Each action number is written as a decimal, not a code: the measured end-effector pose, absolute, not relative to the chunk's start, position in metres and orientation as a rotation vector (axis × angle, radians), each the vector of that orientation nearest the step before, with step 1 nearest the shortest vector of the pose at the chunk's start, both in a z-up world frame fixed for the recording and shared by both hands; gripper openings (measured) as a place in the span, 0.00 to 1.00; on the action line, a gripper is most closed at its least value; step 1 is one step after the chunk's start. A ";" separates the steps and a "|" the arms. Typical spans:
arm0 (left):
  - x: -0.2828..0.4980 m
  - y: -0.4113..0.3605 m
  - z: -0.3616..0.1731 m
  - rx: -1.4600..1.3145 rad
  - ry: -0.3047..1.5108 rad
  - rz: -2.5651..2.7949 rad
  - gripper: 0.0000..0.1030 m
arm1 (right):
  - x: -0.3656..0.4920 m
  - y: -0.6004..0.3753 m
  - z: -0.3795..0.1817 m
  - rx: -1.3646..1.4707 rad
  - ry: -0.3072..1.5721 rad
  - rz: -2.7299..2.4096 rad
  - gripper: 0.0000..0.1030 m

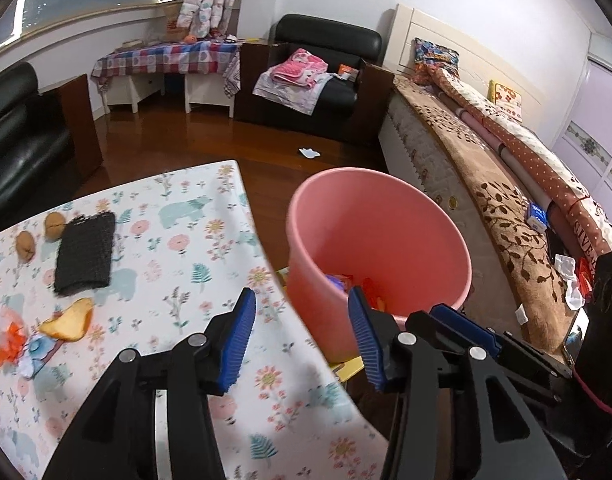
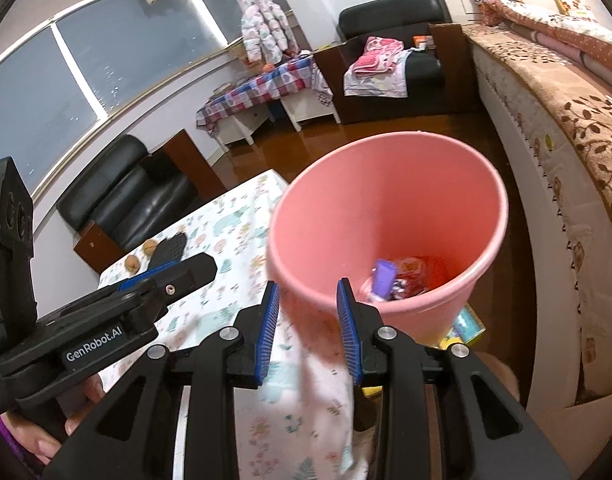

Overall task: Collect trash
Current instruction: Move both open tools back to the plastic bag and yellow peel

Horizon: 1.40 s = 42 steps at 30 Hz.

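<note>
A bedroom with a dark wood floor (image 1: 209, 148), a bed (image 1: 486, 208) along one side and black armchairs by the window. My worktop (image 1: 177, 264) wears a floral cloth; beside its edge stands the pink bin (image 1: 346, 216), with wrappers (image 2: 402, 276) lying at its bottom. My left tool (image 1: 301, 340) hangs over the worktop's edge, jaws apart and holding nothing. My right tool (image 2: 308, 332) sits just before the bin's rim, jaws parted, empty too. On the worktop lie a peel (image 1: 69, 320), crumpled orange trash (image 1: 13, 344), a black cloth (image 1: 85, 254) and two nuts (image 1: 39, 232).
</note>
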State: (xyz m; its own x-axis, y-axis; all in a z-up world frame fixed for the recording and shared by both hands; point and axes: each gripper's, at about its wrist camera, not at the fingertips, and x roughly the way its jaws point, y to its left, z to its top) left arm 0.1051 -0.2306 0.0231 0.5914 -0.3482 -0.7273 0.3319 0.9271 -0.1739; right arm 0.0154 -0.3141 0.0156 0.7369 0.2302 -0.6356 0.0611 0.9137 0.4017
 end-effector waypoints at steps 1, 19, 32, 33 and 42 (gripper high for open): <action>0.103 -0.227 0.023 -0.023 0.849 -0.389 0.48 | 0.015 -0.309 0.016 0.413 0.741 0.105 0.30; 0.092 -0.084 0.022 -0.100 0.804 -0.091 0.49 | 0.053 -0.219 0.026 0.262 0.817 0.272 0.30; 0.086 0.071 0.003 -0.447 0.825 0.131 0.56 | 0.086 -0.131 0.021 0.240 0.891 0.479 0.30; 0.087 0.075 0.001 -0.472 0.829 0.132 0.56 | 0.090 -0.122 0.020 0.221 0.890 0.485 0.30; 0.119 0.068 -0.014 -0.494 0.876 0.080 0.57 | 0.122 -0.102 -0.001 0.205 0.941 0.440 0.30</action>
